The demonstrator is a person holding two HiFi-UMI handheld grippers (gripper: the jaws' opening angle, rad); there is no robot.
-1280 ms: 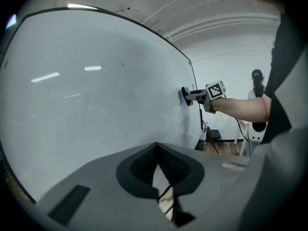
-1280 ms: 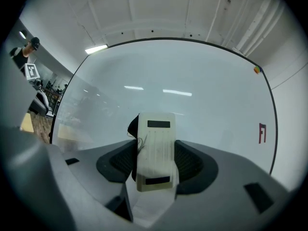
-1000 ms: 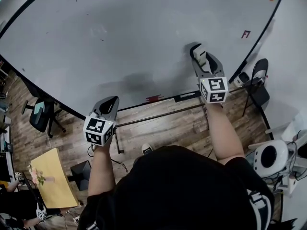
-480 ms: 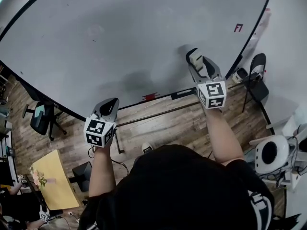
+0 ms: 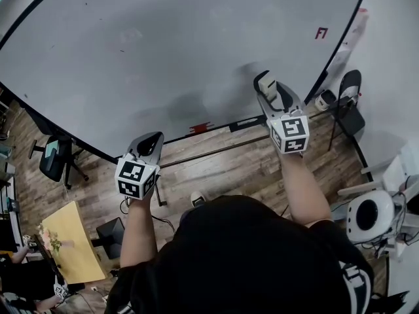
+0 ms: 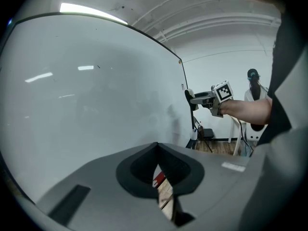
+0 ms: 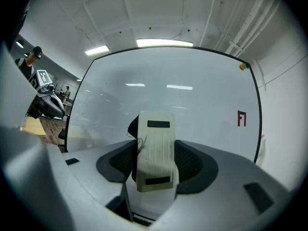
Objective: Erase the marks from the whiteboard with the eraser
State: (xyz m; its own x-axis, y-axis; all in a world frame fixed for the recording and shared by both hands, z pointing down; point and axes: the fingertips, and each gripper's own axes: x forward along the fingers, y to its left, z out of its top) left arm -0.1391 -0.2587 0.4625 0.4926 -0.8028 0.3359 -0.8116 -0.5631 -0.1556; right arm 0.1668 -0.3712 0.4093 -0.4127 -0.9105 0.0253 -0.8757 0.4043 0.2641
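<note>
Low on the whiteboard (image 5: 163, 51), right side: right gripper (image 5: 270, 91) fingers clamped on eraser (image 7: 155, 150). Left gripper (image 5: 149, 142) fingers closed, empty. Risk: red mark (image 5: 321, 33) is near the frame, so a stroke could clip the edge and twist the eraser loose.

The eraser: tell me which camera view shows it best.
The right gripper view: the eraser fills the centre, clamped between the jaws of the right hand-held gripper. The head view shows only its small white end beyond that gripper. The left gripper view shows it tiny and far off.
</note>
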